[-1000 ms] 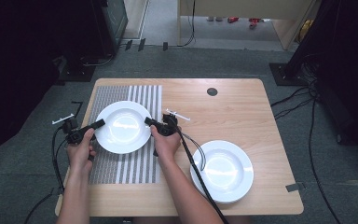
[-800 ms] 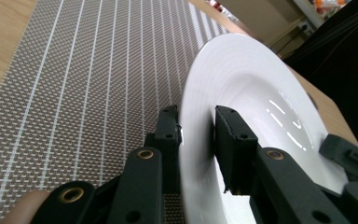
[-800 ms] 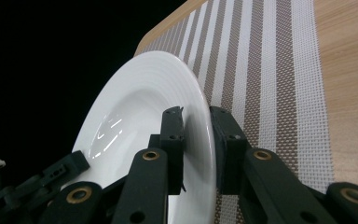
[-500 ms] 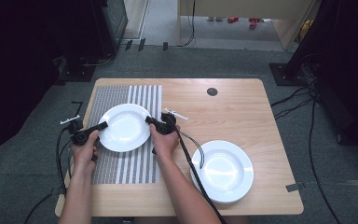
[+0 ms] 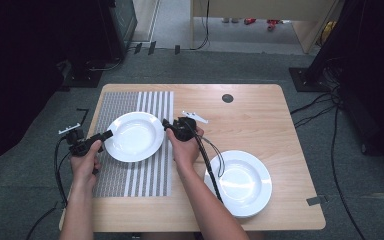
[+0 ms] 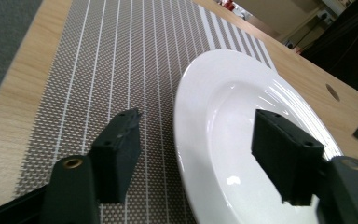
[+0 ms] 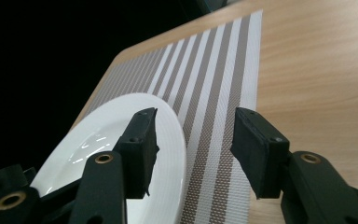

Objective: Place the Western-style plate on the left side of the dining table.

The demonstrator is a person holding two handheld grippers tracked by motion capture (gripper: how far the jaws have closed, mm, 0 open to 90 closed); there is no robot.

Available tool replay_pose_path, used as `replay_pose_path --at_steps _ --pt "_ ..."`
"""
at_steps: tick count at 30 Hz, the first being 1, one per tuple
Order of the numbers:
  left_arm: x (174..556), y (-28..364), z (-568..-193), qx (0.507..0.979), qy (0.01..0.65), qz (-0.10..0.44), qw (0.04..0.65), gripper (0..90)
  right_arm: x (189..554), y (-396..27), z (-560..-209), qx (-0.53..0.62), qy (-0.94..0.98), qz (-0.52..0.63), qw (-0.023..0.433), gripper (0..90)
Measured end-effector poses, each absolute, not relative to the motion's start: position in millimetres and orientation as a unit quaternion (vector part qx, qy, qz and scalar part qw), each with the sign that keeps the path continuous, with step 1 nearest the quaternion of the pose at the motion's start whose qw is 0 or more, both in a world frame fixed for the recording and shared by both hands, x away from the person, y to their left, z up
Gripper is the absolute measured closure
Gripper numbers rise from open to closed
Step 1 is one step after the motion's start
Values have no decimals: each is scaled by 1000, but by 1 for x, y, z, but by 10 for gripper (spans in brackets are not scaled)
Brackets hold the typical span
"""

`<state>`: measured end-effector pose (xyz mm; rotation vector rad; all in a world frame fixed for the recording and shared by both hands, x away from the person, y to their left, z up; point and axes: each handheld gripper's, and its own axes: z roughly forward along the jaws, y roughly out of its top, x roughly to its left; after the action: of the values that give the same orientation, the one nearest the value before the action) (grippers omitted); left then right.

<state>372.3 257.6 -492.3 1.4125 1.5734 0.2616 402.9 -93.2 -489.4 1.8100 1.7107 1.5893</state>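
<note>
- Nearest me, a second white plate (image 5: 239, 181) lies on the bare wooden table (image 5: 260, 117) to my right, with the right gripper's cable trailing across its near-left rim; nothing holds it.
- My left gripper (image 5: 104, 135) sits at the left rim of the plate (image 5: 134, 136) on the striped placemat (image 5: 132, 177); in the left gripper view its jaws stand wide apart, one on each side of that rim, gripping nothing; whether a pad touches the rim I cannot tell.
- My right gripper (image 5: 166, 124) sits at the opposite rim; its jaws also gape, straddling the edge without closing on it.
- The plate rests flat on the far half of the placemat, between the two grippers; I judge it glazed ceramic, stiff, fairly heavy, slippery under the pads and liable to chip, so I would pinch the flat outer rim on both sides and lift evenly.
- Farther off, a dark round hole (image 5: 227, 98) marks the tabletop.
- The plate's underside is hidden; the near rim is cut off in both gripper views.
</note>
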Motion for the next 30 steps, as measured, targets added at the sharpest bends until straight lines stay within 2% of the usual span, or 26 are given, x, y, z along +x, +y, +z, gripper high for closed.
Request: replay_pose_path --at_steps 7,11,21,30 --pt "351 254 -479 592 627 132 489 255 382 -116 -460 576 605 540 104 365" --pt "336 260 -476 590 622 140 495 229 369 -132 -451 536 657 506 156 316" --pt "299 256 -475 601 614 145 491 203 347 -165 -446 538 666 502 119 265" --pt "276 248 -481 611 619 150 471 203 329 -196 -437 530 668 509 121 237"
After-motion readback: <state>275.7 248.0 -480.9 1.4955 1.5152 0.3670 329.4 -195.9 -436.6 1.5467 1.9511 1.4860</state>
